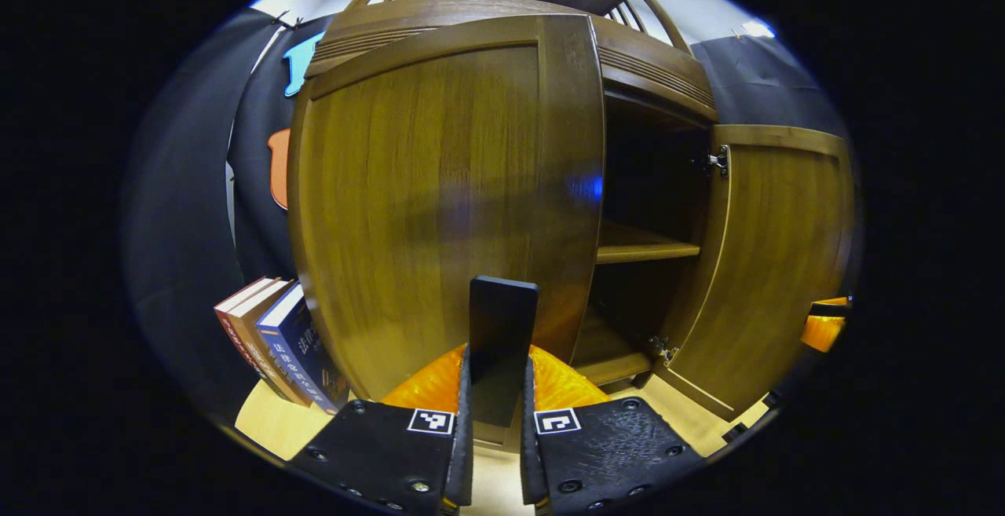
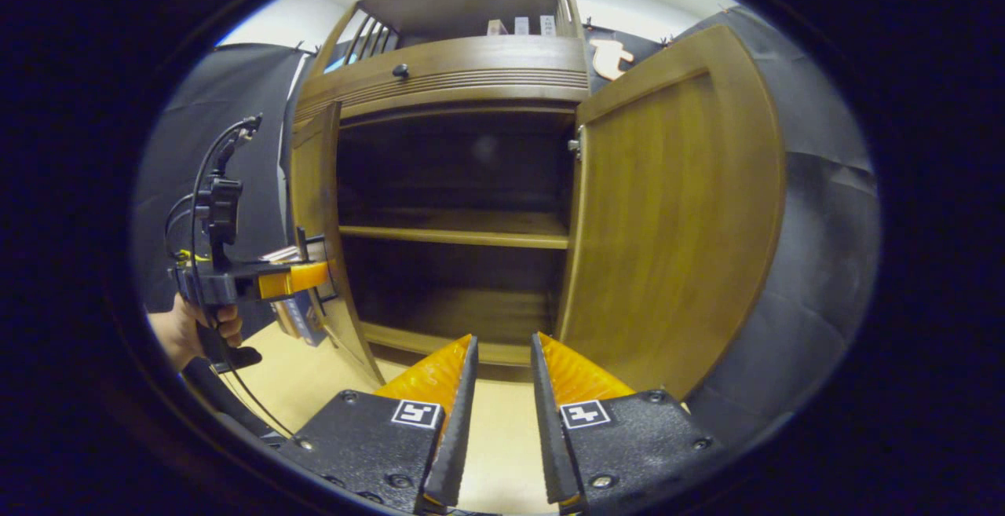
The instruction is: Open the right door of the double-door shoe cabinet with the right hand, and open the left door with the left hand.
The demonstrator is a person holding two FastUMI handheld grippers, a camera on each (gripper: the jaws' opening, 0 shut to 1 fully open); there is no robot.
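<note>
Shoe cabinet of dark brown wood (image 2: 451,68), two-doored, stands on a pale wooden floor (image 2: 314,375) against the black cloth wall. In the right gripper view its interior is exposed: a horizontal wooden shelf (image 2: 455,235) divides the dark compartment. Right door (image 2: 667,210) is swung fully outward, its inner face towards you, with a metal hinge (image 2: 575,143) at its upper inner corner. Left door (image 1: 440,202) stands partly open; in the left gripper view its outer face is directly ahead of you, and the open right door lies beyond it.

Your left gripper (image 1: 496,390) has its fingers closed against a flat, dark, upright handle (image 1: 502,335) at the lower free edge of the left door; both fingers press on its sides. In the right gripper view you see this same gripper from the side at the left door's edge, held by a hand (image 2: 196,331).

Your right gripper (image 2: 502,390) hangs before the cabinet's opening, its fingers a narrow gap apart and holding nothing, clear of both doors.

Several books (image 1: 283,343) lean on the floor just beside the cabinet's left side.
</note>
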